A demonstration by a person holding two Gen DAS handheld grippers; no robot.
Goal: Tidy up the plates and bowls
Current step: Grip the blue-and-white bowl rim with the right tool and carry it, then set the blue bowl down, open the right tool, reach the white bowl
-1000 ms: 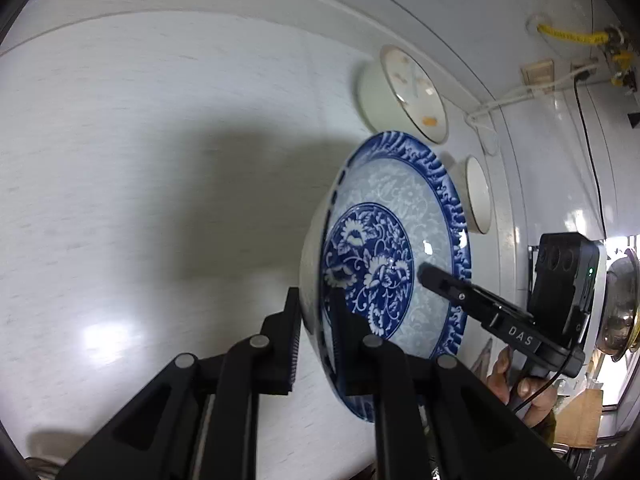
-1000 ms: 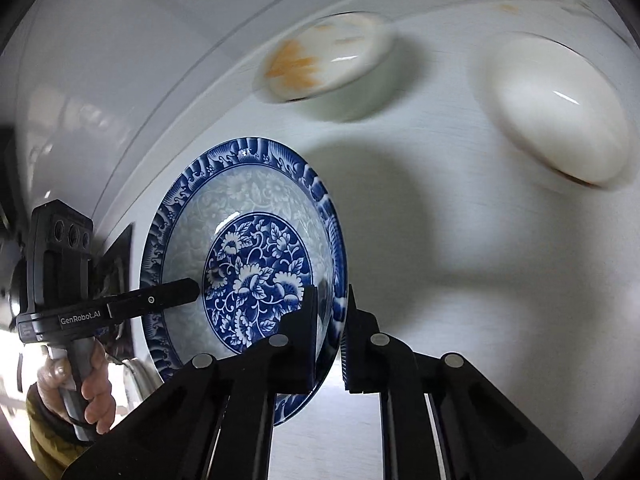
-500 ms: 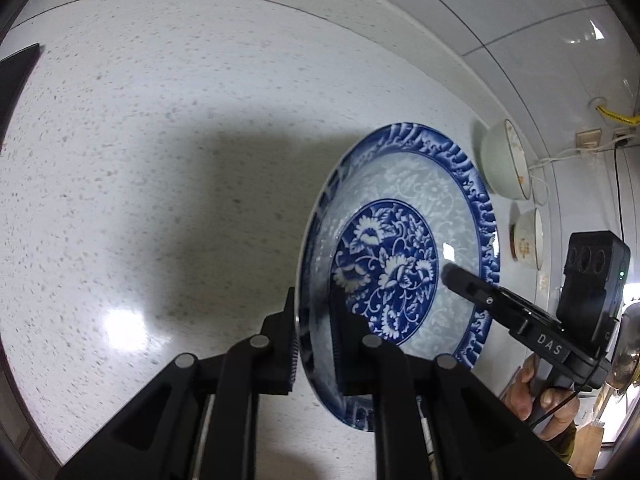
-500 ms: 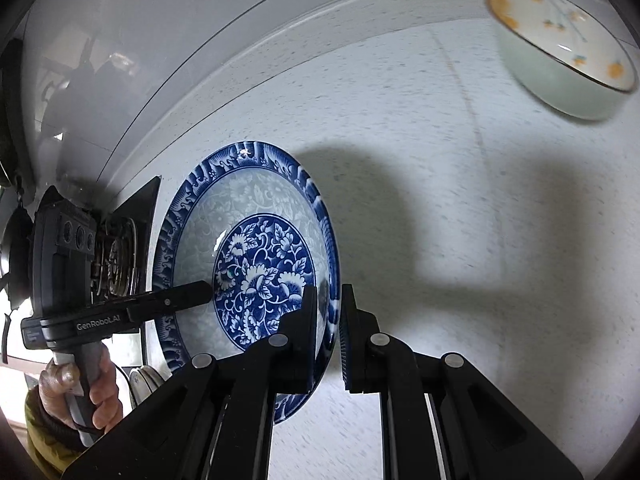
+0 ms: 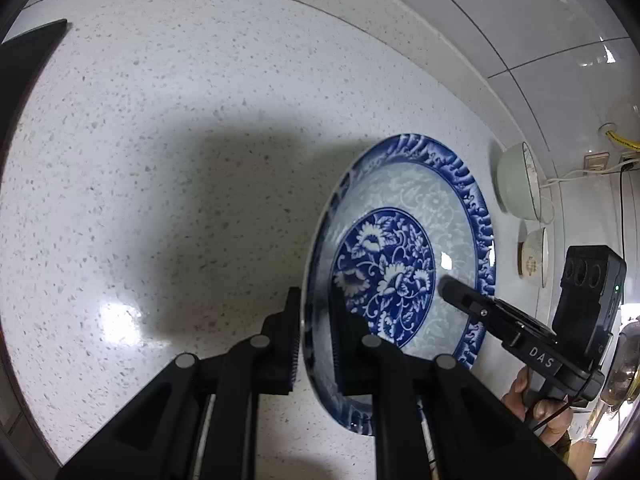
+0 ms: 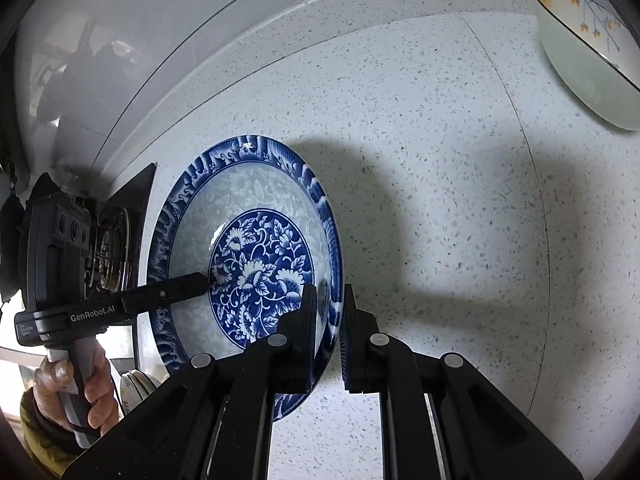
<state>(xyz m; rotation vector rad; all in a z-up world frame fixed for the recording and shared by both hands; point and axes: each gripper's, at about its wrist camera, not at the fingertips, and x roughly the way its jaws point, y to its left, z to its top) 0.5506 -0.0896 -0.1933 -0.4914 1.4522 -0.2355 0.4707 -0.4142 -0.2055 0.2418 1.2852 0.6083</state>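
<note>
Left tongs (image 5: 315,320): closed on the near rim of the blue-and-white plate (image 5: 404,248), one finger under it and one on its inner face.
Right tongs (image 6: 329,320): clamped on the opposite rim of the same plate (image 6: 256,256), one finger inside and one outside.
Plate: held between both tongs over the speckled white bench (image 5: 168,128), tilted in each wrist view; whether it touches the bench I cannot tell. Its shadow lies on the bench beside it.
Hands: a hand (image 6: 76,384) grips the left tool's handle in the right wrist view; part of a hand (image 5: 536,404) shows under the right tool in the left wrist view.
Pale green bowl (image 5: 516,184): on the bench past the plate, near the tiled wall.
Small white bowl (image 5: 534,256): just beside the green one.
Hob (image 6: 120,240): a dark panel beyond the plate, at the bench's far end.
</note>
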